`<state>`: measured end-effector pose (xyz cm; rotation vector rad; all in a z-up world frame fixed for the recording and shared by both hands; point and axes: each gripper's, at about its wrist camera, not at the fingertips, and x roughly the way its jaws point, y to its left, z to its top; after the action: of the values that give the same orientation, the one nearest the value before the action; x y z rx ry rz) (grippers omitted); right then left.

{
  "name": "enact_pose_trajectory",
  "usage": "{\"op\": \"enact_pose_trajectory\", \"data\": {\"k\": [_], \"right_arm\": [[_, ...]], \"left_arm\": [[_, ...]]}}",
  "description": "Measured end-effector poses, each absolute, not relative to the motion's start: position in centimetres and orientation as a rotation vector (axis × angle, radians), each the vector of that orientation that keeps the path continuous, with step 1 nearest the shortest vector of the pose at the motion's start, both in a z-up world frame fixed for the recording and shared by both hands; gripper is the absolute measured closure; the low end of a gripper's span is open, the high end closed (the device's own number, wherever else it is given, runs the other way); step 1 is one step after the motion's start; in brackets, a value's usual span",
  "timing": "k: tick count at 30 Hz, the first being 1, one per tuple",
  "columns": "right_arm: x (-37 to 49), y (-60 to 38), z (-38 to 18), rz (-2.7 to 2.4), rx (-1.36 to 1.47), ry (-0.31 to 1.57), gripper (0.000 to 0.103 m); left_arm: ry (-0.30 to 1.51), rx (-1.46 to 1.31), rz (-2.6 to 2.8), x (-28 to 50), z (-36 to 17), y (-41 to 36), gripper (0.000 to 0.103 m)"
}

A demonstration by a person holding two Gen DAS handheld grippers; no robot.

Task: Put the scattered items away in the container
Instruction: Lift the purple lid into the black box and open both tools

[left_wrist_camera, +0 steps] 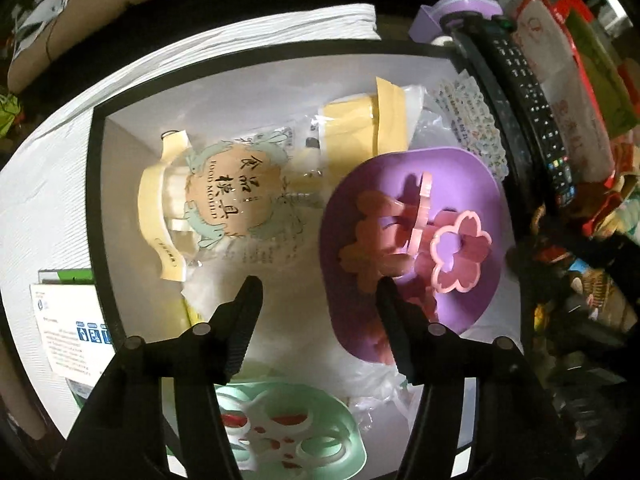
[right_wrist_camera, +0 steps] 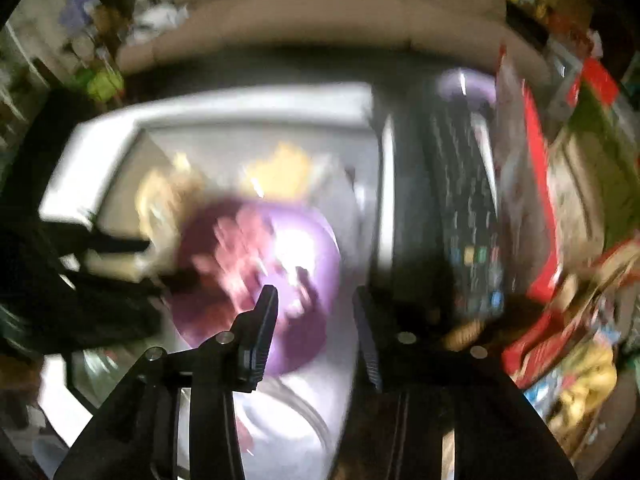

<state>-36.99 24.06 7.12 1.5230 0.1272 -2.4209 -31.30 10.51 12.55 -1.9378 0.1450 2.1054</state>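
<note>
Most of the tidying looks done from where I'm standing: the white container [left_wrist_camera: 100, 184] with its dark rim already holds a good heap, and the left gripper [left_wrist_camera: 320, 292] hangs straight over it, jaws apart with nothing between them. Inside the container, one purple bowl [left_wrist_camera: 472, 184] sits toward the right wall, carrying pink flower cutters [left_wrist_camera: 460, 256] — I count one clear blossom outline and at least two more pieces tangled beside it, though the pile is too jumbled for a firm number. Left of the bowl lie two clear packets [left_wrist_camera: 224, 200] banded in yellow, and at the near edge of the container one mint-green mould [left_wrist_camera: 304, 436]. The right gripper [right_wrist_camera: 316, 300] is over the bowl side too, jaws parted and empty, its view badly smeared. Outside the container's right wall, one black remote [left_wrist_camera: 532, 120] and a clutter of bright packets are left, so there's sorting to go
</note>
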Motion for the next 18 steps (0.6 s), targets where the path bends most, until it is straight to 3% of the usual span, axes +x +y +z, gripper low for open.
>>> {"op": "enact_pose_trajectory", "data": {"k": [2, 5, 7, 8, 12, 13, 18], "right_arm": [[-37.3, 23.8, 8.5, -2.458, 1.386, 0.030, 0.063], [-38.8, 23.3, 7.1, -2.434, 1.394, -0.078, 0.065], [-39.9, 23.2, 5.2, -2.371, 1.454, -0.168, 0.080], [-40.2, 23.3, 4.1, -2.362, 1.494, -0.188, 0.081], [-41.3, 23.3, 1.6, -2.370, 1.573, -0.170, 0.081], [-41.4, 23.4, 1.2, -2.377, 1.584, -0.162, 0.089], [-41.5, 23.6, 1.1, -2.392, 1.606, -0.085, 0.091]], "left_arm": [[0.102, -1.877, 2.184, -31.6, 13.8, 9.9, 0.047], [0.048, -1.780, 2.269, -31.8, 14.8, 9.4, 0.047], [0.089, -1.826, 2.257, -32.1, 13.7, 9.4, 0.049], [0.114, -1.847, 2.247, -32.3, 13.0, 9.7, 0.050], [0.142, -1.896, 2.228, -33.0, 10.6, 10.5, 0.047], [0.136, -1.907, 2.221, -33.1, 9.9, 10.5, 0.046], [0.127, -1.921, 2.216, -33.2, 8.9, 10.6, 0.045]]}}
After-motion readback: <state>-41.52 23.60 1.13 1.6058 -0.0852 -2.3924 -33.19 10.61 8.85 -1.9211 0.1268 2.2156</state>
